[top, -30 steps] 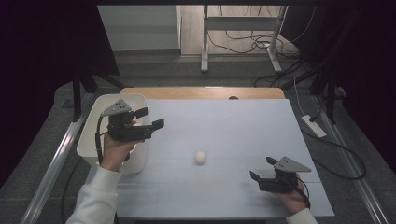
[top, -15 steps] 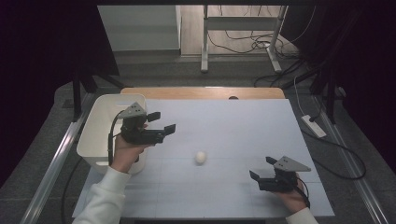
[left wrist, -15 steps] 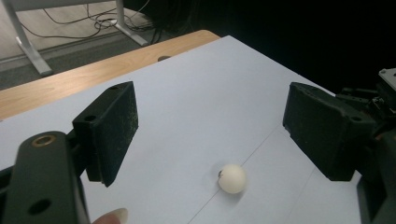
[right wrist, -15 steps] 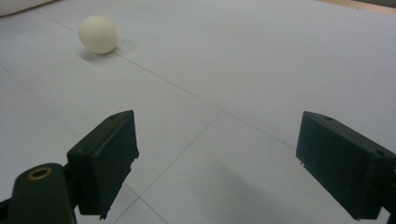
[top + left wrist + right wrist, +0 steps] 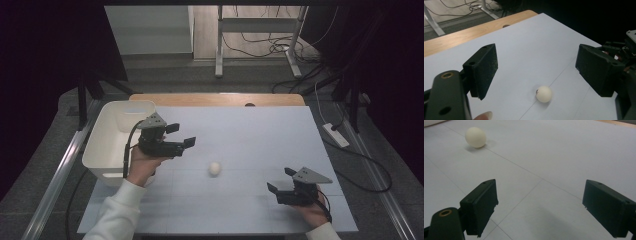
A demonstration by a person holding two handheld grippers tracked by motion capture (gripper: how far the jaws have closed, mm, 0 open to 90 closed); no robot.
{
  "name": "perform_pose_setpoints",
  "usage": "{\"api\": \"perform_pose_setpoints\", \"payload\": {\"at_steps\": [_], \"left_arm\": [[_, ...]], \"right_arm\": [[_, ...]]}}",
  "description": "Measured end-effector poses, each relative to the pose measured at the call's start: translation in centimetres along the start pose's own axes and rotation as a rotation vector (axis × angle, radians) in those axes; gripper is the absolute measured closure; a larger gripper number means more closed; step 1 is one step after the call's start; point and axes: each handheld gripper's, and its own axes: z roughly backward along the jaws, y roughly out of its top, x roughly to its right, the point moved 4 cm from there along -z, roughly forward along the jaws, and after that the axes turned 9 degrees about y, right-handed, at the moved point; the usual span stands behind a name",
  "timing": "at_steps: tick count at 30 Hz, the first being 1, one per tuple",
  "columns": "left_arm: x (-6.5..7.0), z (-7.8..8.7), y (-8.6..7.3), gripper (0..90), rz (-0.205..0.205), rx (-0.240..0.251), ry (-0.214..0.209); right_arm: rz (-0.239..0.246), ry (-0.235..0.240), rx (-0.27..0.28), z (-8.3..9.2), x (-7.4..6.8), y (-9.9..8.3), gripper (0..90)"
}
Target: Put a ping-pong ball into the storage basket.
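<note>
Right gripper: nearest to me, my right gripper (image 5: 281, 187) sits low at the table's near right corner. Its jaws stand wide apart with bare table between them; it holds nothing.
Right gripper's outlook: in the right gripper view (image 5: 539, 207) I see the ball (image 5: 475, 137) well ahead of the jaws and off to the upper left, apart from both pads.
Ball: a small white ball (image 5: 214, 168) lies by itself on the pale blue-grey table (image 5: 250, 130), roughly midway between my two grippers, nearer the front edge than the back. Nothing touches it.
Left gripper: my left gripper (image 5: 181, 135) is held above the table on the left, just beside the bin, jaws pointing towards the middle of the table. The jaws are spread wide and empty.
Left gripper's outlook: in the left gripper view (image 5: 536, 67) the ball (image 5: 543, 94) shows between the two pads but farther on, resting on the table and clear of both. My right gripper (image 5: 624, 50) shows at that view's right edge.
Bin: a white plastic bin (image 5: 107, 135) stands at the table's left edge, behind my left hand. I cannot see anything inside it.
Far edge: a strip of bare wood (image 5: 215, 99) runs along the back of the table.
</note>
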Motion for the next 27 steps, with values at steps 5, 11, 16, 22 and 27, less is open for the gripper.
{"api": "perform_pose_setpoints", "payload": {"at_steps": [5,11,16,22,27], "left_arm": [[0.4,-0.7,-0.1,18.8,-0.008,-0.013,-0.011],[0.8,-1.4,-0.4,18.8,-0.014,-0.032,-0.021],[1.1,-2.1,-0.6,18.8,-0.012,-0.045,-0.030],[1.5,-3.0,-1.0,18.7,-0.028,-0.077,-0.031],[1.9,-3.4,-1.2,18.7,-0.024,-0.083,-0.036]], "right_arm": [[0.001,-0.002,0.005,0.1,0.0,0.0,12.6],[0.003,0.000,0.003,0.1,0.0,0.0,12.6],[0.006,-0.001,0.007,0.2,0.0,0.0,12.7],[0.011,0.004,0.004,-0.2,-0.1,0.2,12.7],[0.019,0.007,0.002,-0.5,-0.1,0.3,12.7]]}}
